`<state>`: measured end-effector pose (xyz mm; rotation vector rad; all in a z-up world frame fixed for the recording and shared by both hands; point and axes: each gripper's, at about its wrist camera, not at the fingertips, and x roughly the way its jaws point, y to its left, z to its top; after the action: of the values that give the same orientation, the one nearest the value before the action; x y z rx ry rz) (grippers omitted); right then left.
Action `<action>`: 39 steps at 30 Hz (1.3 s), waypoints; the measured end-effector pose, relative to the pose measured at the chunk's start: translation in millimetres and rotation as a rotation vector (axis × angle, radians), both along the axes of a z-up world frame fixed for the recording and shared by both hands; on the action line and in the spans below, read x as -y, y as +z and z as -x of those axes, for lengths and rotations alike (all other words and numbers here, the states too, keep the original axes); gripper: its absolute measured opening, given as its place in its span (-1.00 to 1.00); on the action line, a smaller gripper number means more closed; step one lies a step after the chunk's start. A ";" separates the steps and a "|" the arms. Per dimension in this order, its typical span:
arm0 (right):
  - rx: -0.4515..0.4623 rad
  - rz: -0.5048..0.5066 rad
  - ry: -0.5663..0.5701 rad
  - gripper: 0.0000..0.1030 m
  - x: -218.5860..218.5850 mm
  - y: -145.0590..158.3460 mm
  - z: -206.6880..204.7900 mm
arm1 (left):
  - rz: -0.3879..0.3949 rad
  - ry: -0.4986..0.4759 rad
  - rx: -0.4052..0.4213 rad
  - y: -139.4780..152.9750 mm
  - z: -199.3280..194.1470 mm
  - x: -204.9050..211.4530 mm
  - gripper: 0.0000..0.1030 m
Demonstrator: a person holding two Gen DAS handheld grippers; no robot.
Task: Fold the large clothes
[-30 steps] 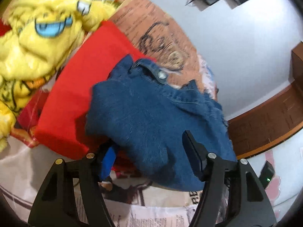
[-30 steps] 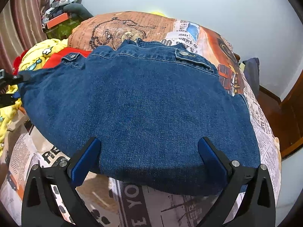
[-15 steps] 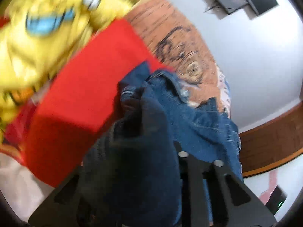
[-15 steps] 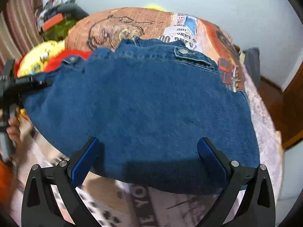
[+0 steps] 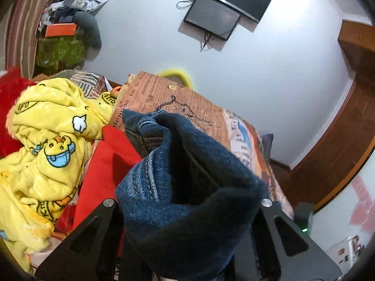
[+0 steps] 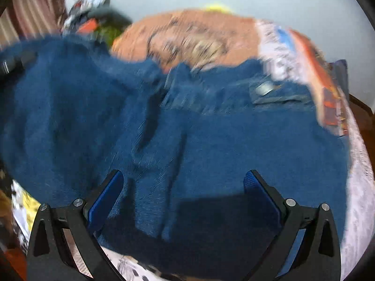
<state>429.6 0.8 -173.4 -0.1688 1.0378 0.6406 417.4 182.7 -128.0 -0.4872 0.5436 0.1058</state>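
left wrist view: left tongs (image 5: 187, 210) point over the bed, fingers buried under cloth
left tongs state: jaws closing, pinching a bunched fold of the denim garment (image 5: 187, 187); pads hidden by the fabric
denim here: gathered into a thick roll lifted off the bed, stitched seam visible on the left side of the bunch
beside denim: red cloth (image 5: 103, 164) just left of it, yellow duck-print blanket (image 5: 46, 154) further left
bed cover: newspaper-print bedspread (image 5: 187, 110) behind the denim
only in this view: wall-mounted TV (image 5: 213, 16) with a cable hanging, wooden trim (image 5: 339, 152) at right, green light on a dark device (image 5: 304, 230) lower right
right wrist view: heavily motion-blurred
right tongs (image 6: 182, 187) state: spread wide, blue pads (image 6: 105, 199) well apart, nothing gripped; hovering above the denim
denim here: most of the garment (image 6: 211, 152) seen spread over the bed, left part raised and wrinkled, button flap (image 6: 264, 89) at upper right
only in this view: full extent of the denim; dark shape at far left edge (image 6: 14, 63) at the raised corner, too blurred to identify
bedspread here: orange print patch (image 6: 199, 35) beyond the denim, pale edge at right
shared clutter: pile with orange box against the curtain, upper left in both views
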 end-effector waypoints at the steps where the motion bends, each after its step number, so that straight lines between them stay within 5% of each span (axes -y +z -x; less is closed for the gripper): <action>1: -0.002 0.026 0.011 1.00 -5.9 -8.6 2.2 | -0.008 -0.004 -0.014 -2.4 -2.9 2.8 -0.70; 4: 0.089 0.104 0.051 1.00 -18.5 -16.1 15.6 | -0.015 -0.015 -0.039 -7.6 -7.3 12.1 -0.70; 9: 0.039 0.066 0.094 0.99 1.0 -6.6 13.7 | 0.028 -0.042 -0.036 0.6 -15.1 24.9 -0.69; 15: 0.007 -0.073 -0.084 0.99 97.1 12.9 4.7 | -0.035 -0.140 -0.035 19.2 -42.3 90.2 -0.70; 20: 0.013 -0.085 -0.272 0.99 191.3 21.7 -2.0 | -0.095 -0.297 -0.041 26.0 -68.3 178.3 -0.70; 29: 0.044 -0.089 -0.452 1.00 282.2 35.4 2.7 | -0.247 -0.550 -0.205 -29.4 -85.0 300.3 -0.70; 36: 0.023 -0.111 -0.497 1.00 304.4 31.9 24.0 | -0.324 -0.684 -0.303 -70.0 -64.7 335.8 -0.65; 39: 0.004 -0.122 -0.514 1.00 312.6 29.5 29.6 | -0.293 -0.704 -0.320 -75.3 -66.1 335.9 -0.50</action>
<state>400.0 -311.7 -143.9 0.2009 0.9835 0.2338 483.5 -153.1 -203.3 0.0286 0.9696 -0.4128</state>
